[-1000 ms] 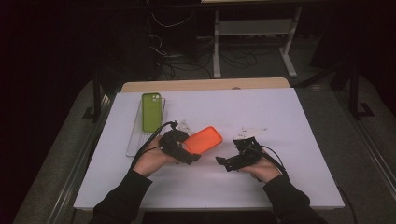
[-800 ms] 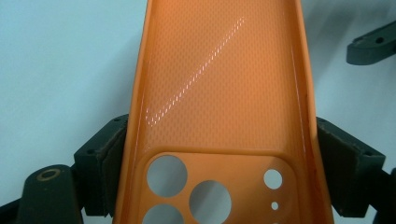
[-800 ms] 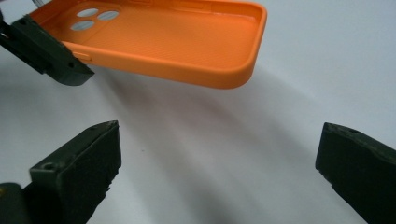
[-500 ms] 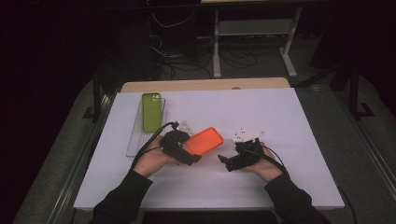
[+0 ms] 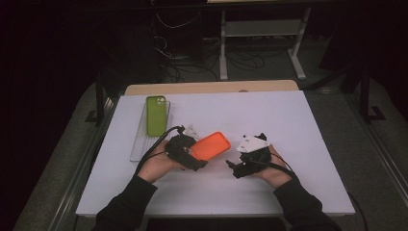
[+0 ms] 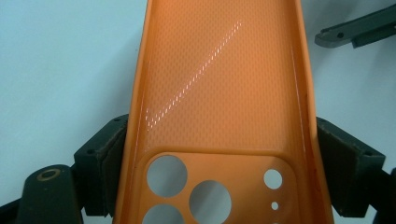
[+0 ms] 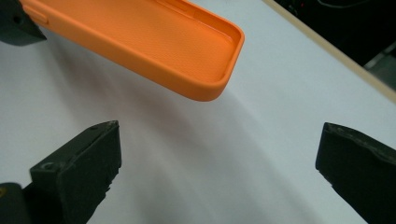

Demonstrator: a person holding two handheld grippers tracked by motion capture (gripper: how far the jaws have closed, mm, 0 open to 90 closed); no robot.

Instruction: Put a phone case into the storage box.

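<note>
An orange phone case (image 5: pixel 211 145) is held a little above the white table (image 5: pixel 269 110), open side up. My left gripper (image 5: pixel 197 156) is shut on its camera-hole end. In the left gripper view the pads press both long sides of the case (image 6: pixel 219 93), beside the lens cut-outs. My right gripper (image 5: pixel 235 168) sits just right of the case, jaws wide apart with nothing between them. In the right gripper view the free end of the case (image 7: pixel 154 42) hangs ahead of the right gripper (image 7: pixel 219 163), above the table.
A green phone case (image 5: pixel 155 114) lies on a clear flat tray (image 5: pixel 139 149) at the table's left side. A wooden strip (image 5: pixel 211 87) borders the far edge. Dark floor, cables and a desk frame lie beyond.
</note>
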